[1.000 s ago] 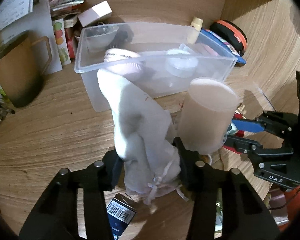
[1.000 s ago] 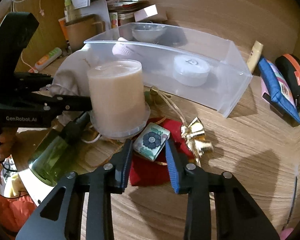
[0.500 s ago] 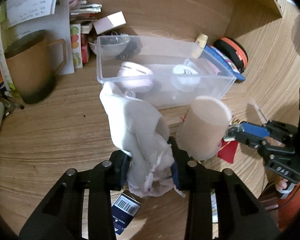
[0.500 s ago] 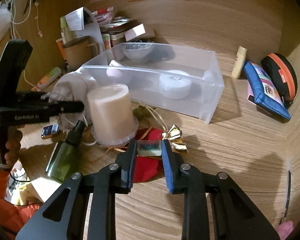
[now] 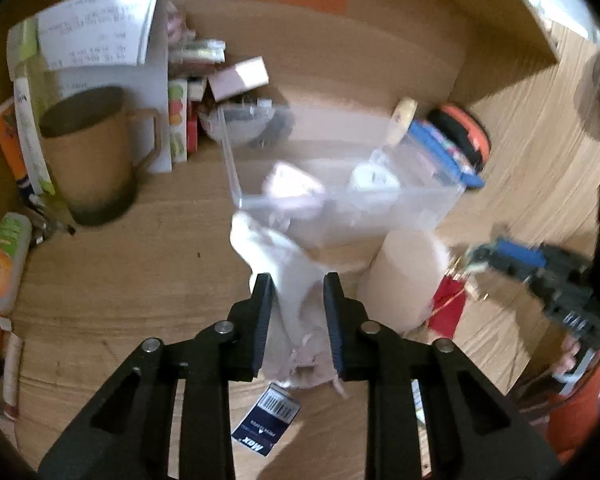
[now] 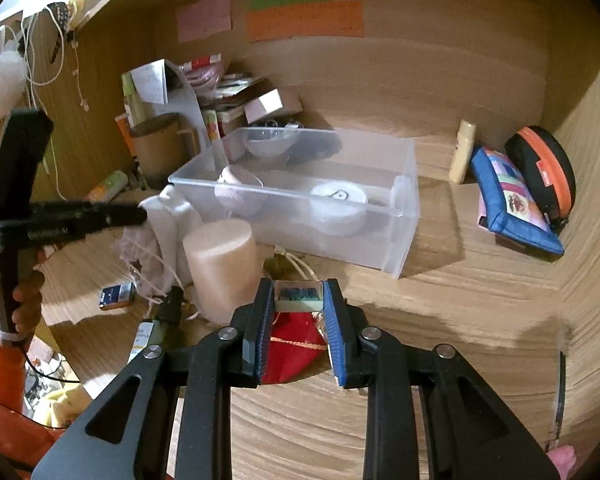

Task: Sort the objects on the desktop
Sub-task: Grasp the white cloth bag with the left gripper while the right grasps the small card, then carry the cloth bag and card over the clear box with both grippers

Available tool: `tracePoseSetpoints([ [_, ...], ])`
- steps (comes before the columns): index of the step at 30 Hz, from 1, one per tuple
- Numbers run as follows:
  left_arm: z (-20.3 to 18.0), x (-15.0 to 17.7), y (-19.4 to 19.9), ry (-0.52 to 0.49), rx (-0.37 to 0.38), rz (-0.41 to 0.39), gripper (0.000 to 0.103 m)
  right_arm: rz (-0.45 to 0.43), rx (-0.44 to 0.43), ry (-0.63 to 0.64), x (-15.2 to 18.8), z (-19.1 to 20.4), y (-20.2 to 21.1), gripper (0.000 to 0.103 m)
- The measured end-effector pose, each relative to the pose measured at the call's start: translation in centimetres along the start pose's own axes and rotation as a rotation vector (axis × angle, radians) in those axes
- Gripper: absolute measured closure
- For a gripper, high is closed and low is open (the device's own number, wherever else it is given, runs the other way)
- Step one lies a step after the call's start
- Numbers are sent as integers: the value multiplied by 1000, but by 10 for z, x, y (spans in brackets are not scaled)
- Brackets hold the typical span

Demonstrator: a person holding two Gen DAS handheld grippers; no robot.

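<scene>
1. Gripping a white drawstring pouch [image 5: 288, 280], the left tongs [image 5: 294, 292] have lifted it off the surface, toward the clear bin [image 6: 396, 216].
2. Right tongs [image 6: 298, 294] now clench a small tile [image 6: 298, 294], raised above the red bag [image 6: 288, 354]; both seem bin-bound.

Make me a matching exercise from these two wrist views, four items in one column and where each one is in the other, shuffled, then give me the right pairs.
Things:
1. white cloth pouch
2. small patterned block
3. white round jar
4. blue zip pouch

Places:
A. inside the clear bin
B. clamped in the right gripper
C. on the desk beside the orange-and-black case
D. clamped in the left gripper

Pairs: 1-D, 2-B, 3-A, 4-C
</scene>
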State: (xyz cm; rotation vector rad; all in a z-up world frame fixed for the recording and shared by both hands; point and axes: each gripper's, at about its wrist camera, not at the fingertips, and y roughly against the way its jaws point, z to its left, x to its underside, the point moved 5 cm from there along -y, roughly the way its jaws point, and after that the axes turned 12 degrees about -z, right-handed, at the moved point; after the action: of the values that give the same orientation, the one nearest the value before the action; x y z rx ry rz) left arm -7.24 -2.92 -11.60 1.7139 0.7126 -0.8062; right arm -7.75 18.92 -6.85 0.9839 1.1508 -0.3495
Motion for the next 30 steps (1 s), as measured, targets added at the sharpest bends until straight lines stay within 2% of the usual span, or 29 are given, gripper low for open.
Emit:
tracePoseSetpoints([
  [1,1,4,-3,-3,-6,18,59,-2,2,-4,-1,-1,1,81],
  [2,3,8,-6,1,-16,29,52,-5,2,-7,-2,-2,2,81],
  [3,5,11,-8,3,-26,33,40,-8,3,-9,-1,-2,3,81],
  [4,6,15,-12,2,-30,44,34,-9,1,-10,-2,-3,4,81],
  [9,12,26,-41,27,-16,137,32,1,-12,-14,2,-1,1,81],
  [11,12,23,-50,33,-8,143,28,6,-21,-19,4,0,-1,81],
  [14,5,19,-60,17,-1,144,30,10,-27,-12,6,2,-2,81],
  [16,-1,20,-65,-37,-41,132,48,10,-33,-12,6,2,-3,81],
  [21,-15,20,-54,-105,-69,70,64,-1,-39,-22,3,-1,-4,81],
  [30,-10,1,-12,-39,-65,-53,69,-42,-42,-38,-12,-5,1,81],
])
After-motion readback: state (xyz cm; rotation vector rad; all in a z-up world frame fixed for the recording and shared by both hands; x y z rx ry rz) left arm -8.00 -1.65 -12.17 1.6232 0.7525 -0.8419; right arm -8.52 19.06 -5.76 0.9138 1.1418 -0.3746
